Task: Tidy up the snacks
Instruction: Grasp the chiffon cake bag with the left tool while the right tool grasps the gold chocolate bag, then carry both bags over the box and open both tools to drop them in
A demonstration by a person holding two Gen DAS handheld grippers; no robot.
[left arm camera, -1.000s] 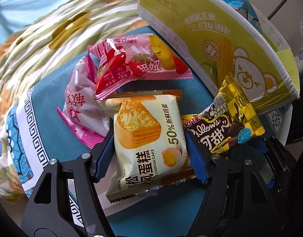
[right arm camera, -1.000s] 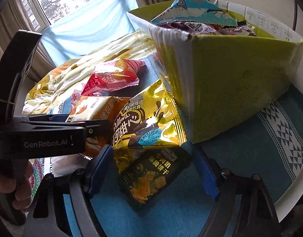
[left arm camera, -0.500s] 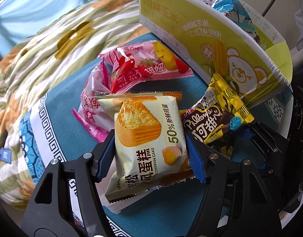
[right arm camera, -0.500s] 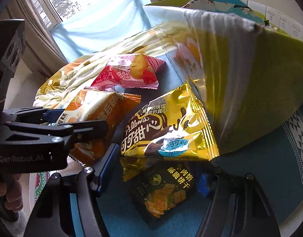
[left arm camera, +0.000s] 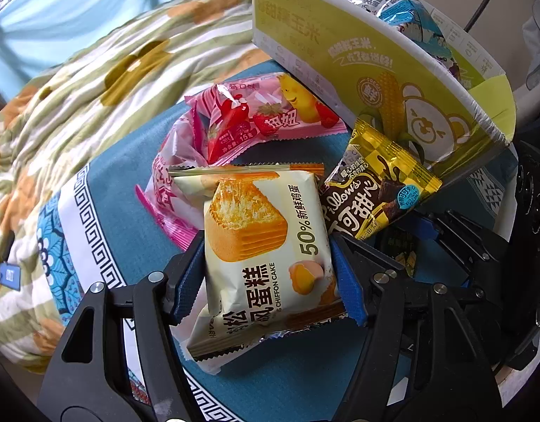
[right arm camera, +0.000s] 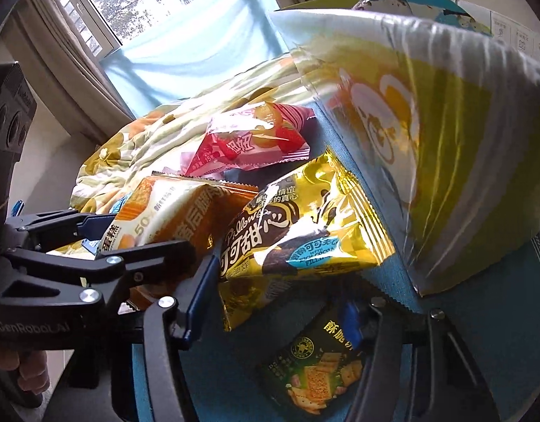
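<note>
Between the blue pads of the left gripper (left arm camera: pixel 268 274) sits a cream-coloured chiffon cake packet (left arm camera: pixel 266 249), its front printed with a golden sponge slice, an egg yolk and "50%" beside Chinese lettering; both pads press against its sides, so the jaws are closed on it, and its lower corner droops toward the teal tablecloth (left arm camera: pixel 129 190). Just right of it, overlapping its edge, lies a gold-and-brown cocoa pillow packet (left arm camera: pixel 379 190) with a checked top and a blue round label; in the right wrist view this same packet (right arm camera: pixel 298 232) lies across the spread jaws of the right gripper (right arm camera: pixel 280 302), with the left pad close to its edge, and whether the pads actually pinch it I cannot tell. Under it, partly covered, is a dark green cracker packet (right arm camera: pixel 319 365) showing square biscuits (flat on the cloth, between the right gripper's fingers). Behind the cake packet rest two pink wrappers: a strawberry snack packet (left arm camera: pixel 266 119) with a yellow cartoon figure, lying on top of a paler pink packet (left arm camera: pixel 171 190). Beyond these stands a yellow-green cardboard box (left arm camera: pixel 375 70) with a bear and corn printed on its side, already holding several packets, a blue-and-white one (left arm camera: pixel 407 24) topmost. The cloth's edge carries a white key-pattern border, and past it spreads a floral quilt (left arm camera: pixel 94 81) under a bright window (right arm camera: pixel 146 3).
</note>
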